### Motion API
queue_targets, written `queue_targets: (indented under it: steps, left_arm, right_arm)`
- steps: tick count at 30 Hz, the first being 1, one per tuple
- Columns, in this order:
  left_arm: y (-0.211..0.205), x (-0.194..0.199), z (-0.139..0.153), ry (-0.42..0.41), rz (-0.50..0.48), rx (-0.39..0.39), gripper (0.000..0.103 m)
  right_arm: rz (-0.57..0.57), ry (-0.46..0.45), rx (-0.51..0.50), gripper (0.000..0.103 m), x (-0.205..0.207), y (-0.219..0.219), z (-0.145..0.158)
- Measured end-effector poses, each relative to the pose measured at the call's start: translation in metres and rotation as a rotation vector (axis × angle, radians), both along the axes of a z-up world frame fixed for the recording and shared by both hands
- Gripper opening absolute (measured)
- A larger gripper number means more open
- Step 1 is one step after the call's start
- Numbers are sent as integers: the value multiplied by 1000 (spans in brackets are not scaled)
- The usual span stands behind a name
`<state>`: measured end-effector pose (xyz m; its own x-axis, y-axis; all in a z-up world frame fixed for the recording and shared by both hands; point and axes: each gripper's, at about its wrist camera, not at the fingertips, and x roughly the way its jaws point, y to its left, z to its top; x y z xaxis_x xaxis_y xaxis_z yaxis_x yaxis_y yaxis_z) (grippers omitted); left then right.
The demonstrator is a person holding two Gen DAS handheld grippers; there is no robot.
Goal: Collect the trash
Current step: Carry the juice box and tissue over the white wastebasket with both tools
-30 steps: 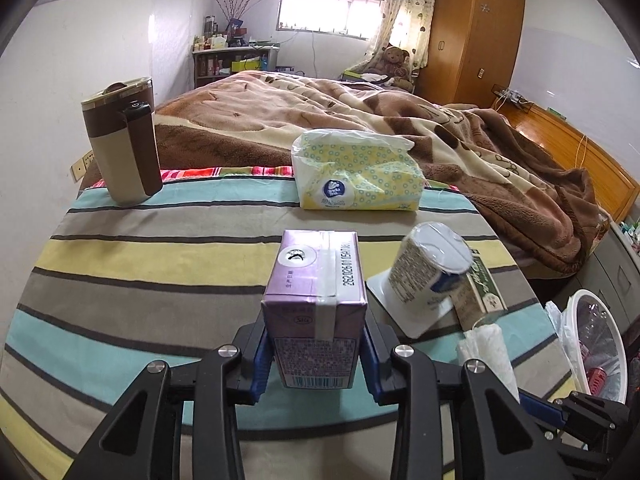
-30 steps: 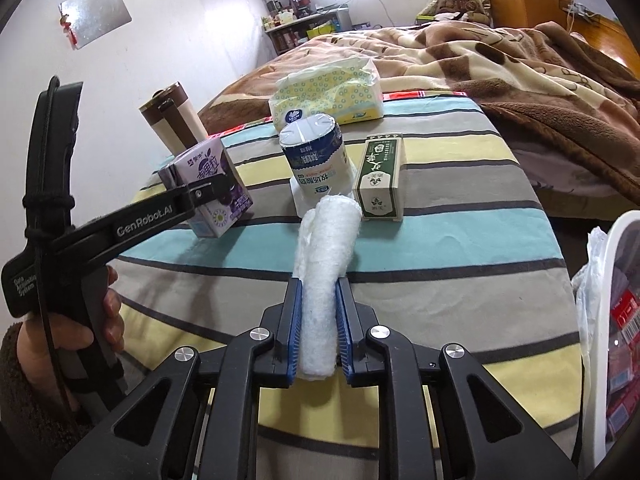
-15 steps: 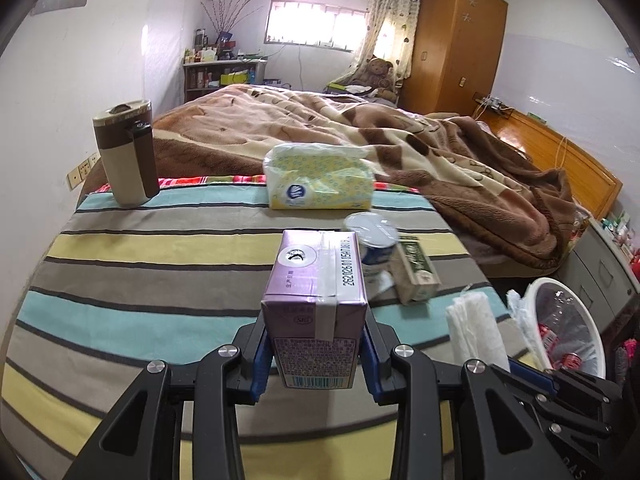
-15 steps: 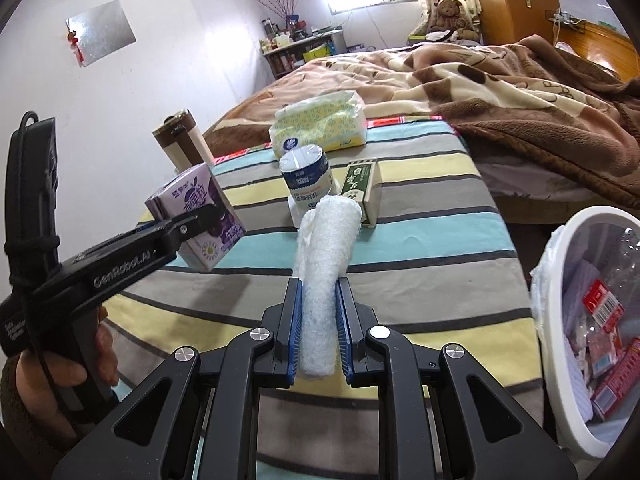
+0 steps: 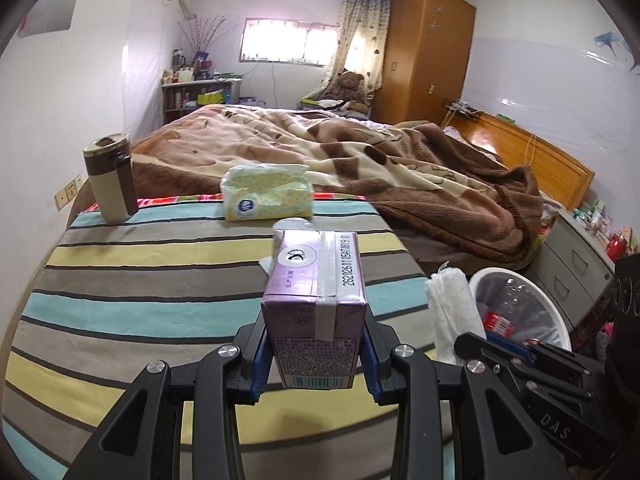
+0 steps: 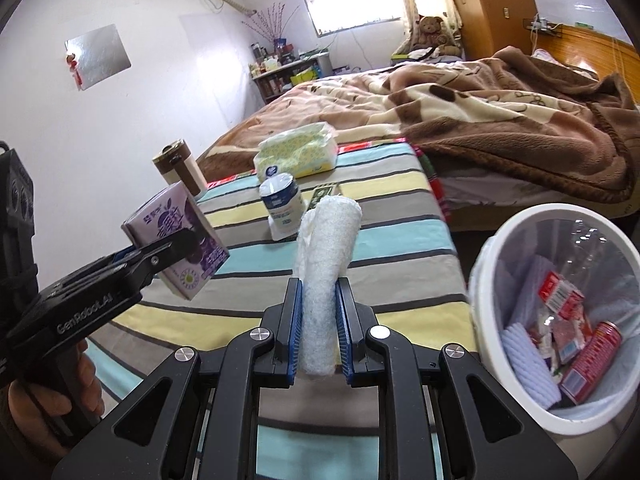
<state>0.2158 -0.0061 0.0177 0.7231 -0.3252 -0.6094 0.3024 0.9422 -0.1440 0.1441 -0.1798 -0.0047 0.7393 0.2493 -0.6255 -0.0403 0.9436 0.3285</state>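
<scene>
Each fisheye camera sits just behind its own gripper's fingers, tilted down across the striped table (image 5: pixel 120 308) toward the bed (image 5: pixel 320 152). The left view faces straight up the room; the right view looks from further right, nearer the white bin (image 6: pixel 492 248). Both share the table's far edge, the tissue pack (image 5: pixel 267 196) and the window (image 6: pixel 352 4) — and each catches the other gripper.

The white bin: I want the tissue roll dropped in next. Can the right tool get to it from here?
Probably yes. The right tool grips the tissue roll, and the white bin sits open beside the table with nothing between them.
</scene>
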Motion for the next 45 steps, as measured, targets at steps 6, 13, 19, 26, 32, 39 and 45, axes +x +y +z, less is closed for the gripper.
queue_targets:
  steps: [6, 13, 19, 26, 32, 39, 45]
  left_arm:
    - [-15, -19, 7, -16, -25, 1, 38]
    - [-42, -39, 16, -39, -75, 6, 38]
    - [-74, -52, 21, -51, -134, -3, 38]
    - [-113, -62, 20, -47, -213, -13, 38]
    - [-146, -63, 15, -26, -278, -23, 38]
    - [-182, -59, -2, 22, -350, -24, 38]
    - [-208, -54, -16, 55, -386, -15, 38]
  right_arm:
    - [-39, -22, 9, 17, -14, -20, 5]
    - [-96, -46, 13, 17, -29, -47, 11]
    - [-151, -56, 4, 17, -41, -74, 13]
    - [-217, -61, 4, 17, -51, -104, 14]
    - [-271, -48, -8, 17, -54, -130, 12]
    - [-311, -10, -27, 17, -57, -152, 1]
    - [-329, 23, -22, 17, -57, -166, -7]
